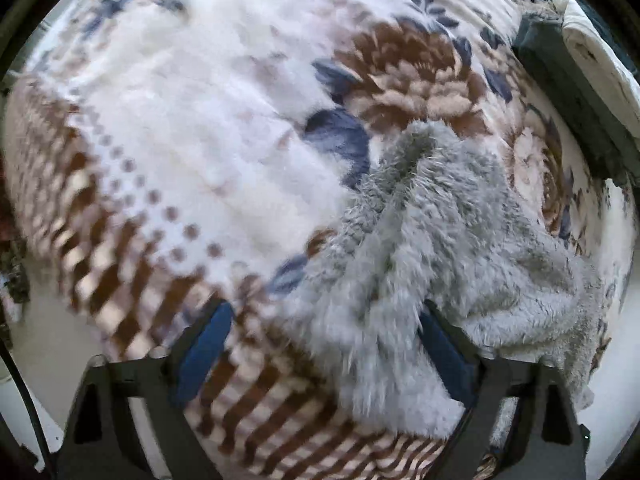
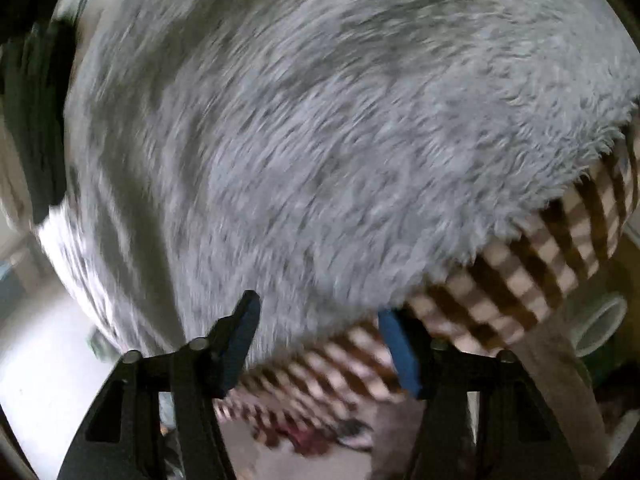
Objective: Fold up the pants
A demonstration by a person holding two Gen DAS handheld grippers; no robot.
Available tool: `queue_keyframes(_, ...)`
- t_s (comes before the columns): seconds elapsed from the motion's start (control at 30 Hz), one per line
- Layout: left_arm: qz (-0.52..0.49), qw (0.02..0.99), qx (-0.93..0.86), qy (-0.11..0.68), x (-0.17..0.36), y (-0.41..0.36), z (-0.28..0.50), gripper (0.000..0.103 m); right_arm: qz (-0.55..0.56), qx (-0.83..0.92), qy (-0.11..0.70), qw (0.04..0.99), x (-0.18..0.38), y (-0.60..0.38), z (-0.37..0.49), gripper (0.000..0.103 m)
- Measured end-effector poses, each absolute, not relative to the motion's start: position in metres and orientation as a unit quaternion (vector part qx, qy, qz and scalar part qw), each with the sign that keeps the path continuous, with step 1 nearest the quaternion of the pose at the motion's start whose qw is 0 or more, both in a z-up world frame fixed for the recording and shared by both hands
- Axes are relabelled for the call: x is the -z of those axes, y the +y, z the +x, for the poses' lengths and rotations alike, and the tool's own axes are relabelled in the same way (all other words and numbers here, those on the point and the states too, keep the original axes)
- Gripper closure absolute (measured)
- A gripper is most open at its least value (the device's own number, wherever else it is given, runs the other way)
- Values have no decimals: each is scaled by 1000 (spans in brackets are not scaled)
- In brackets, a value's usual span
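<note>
Fluffy grey fleece pants (image 1: 420, 264) lie bunched on the brown-checked floral plush blanket (image 1: 180, 120), ahead-right of the left gripper (image 1: 324, 356), which gapes empty. Right gripper (image 2: 320, 344), spread and empty, hovers nearer, at their edge.

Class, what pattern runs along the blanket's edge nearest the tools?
Brown-and-cream checks on the blanket, clearest in the left wrist view.
</note>
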State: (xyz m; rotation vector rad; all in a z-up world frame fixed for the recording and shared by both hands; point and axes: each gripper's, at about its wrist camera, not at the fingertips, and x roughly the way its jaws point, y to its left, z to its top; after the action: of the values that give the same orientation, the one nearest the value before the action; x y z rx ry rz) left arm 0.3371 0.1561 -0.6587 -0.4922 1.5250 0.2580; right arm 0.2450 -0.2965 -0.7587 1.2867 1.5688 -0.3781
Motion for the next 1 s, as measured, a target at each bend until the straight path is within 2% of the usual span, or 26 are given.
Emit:
queue_keyframes(0.03, -231, 692, -97, 677, 663, 156, 340, 70, 526, 167, 649, 524, 758, -299, 246, 90)
queue_keyframes(0.07, -236, 692, -85, 677, 664, 155, 341, 83, 513, 182, 648, 533, 755, -302, 246, 97)
queue_keyframes(0.27, -214, 741, -77, 632, 625, 163, 341, 86, 494, 194, 643, 552, 718, -295, 229, 97)
queue_keyframes(0.37, -194, 728, -86, 652, 640, 168, 344, 85, 479, 184, 675, 530, 737, -287, 223, 96)
queue_keyframes(0.4, -189, 711, -89, 672, 652, 169, 346, 82, 465, 172, 703, 510, 753, -285, 227, 96)
queue_keyframes(0.43, -187, 697, -95, 686, 660, 171, 347, 78, 459, 163, 716, 500, 762, -284, 231, 89)
queue_keyframes(0.47, -183, 686, -105, 697, 663, 172, 346, 67, 459, 156, 723, 492, 764, -286, 234, 83)
queue_keyframes(0.5, -181, 683, -111, 699, 659, 173, 344, 60, 456, 148, 728, 489, 757, -290, 239, 71)
queue_keyframes(0.53, -176, 687, -113, 696, 651, 173, 341, 56, 449, 144, 728, 497, 748, -294, 244, 66)
queue_keyframes(0.57, -166, 693, -116, 692, 645, 171, 342, 42, 440, 138, 724, 513, 733, -296, 250, 59)
queue_keyframes(0.6, -145, 703, -122, 685, 633, 168, 341, 22, 420, 123, 720, 538, 711, -295, 260, 56)
queue_keyframes(0.63, -127, 716, -122, 675, 620, 162, 341, 15, 402, 115, 721, 553, 697, -292, 270, 53)
queue_keyframes(0.67, -123, 726, -115, 667, 612, 158, 341, 11, 383, 104, 722, 567, 685, -286, 281, 47)
queue_keyframes(0.83, -147, 736, -83, 655, 605, 147, 378, 11, 326, 11, 712, 622, 655, -251, 374, 46)
queue_keyframes(1.0, -168, 688, -41, 705, 652, 147, 442, 11, 274, 12, 688, 672, 653, -236, 476, 46)
